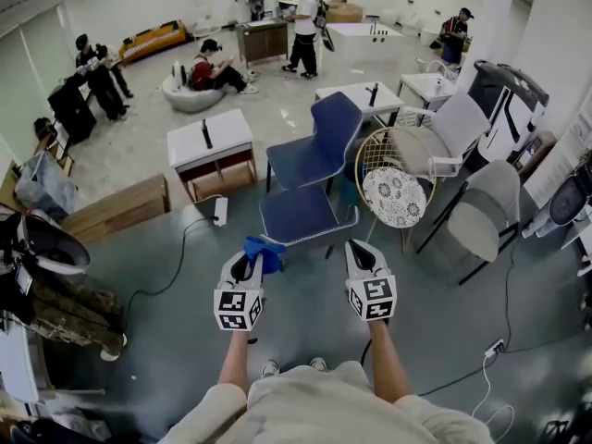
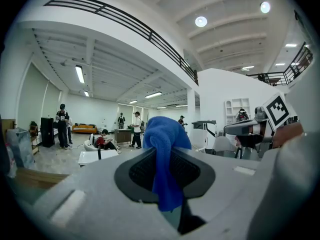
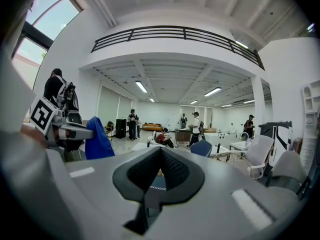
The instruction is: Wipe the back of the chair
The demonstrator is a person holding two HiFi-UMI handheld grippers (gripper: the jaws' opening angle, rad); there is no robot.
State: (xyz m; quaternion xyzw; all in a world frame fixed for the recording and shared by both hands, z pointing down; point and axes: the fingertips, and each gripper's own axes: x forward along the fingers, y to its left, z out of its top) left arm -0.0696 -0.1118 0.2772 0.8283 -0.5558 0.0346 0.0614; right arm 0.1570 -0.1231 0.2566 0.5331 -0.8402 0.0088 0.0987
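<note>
At twelve o'clock the chair [image 1: 326,137] seems not yet wiped; the left gripper [image 1: 243,261] clamps the cloth [image 1: 265,249], and the right gripper [image 1: 359,251] is closed, empty.

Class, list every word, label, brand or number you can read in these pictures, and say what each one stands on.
No text can be read in any view.
Left gripper and right gripper: only black-and-white square markers, no letters.
Cloth in the left gripper: plain blue, no label showing.
</note>
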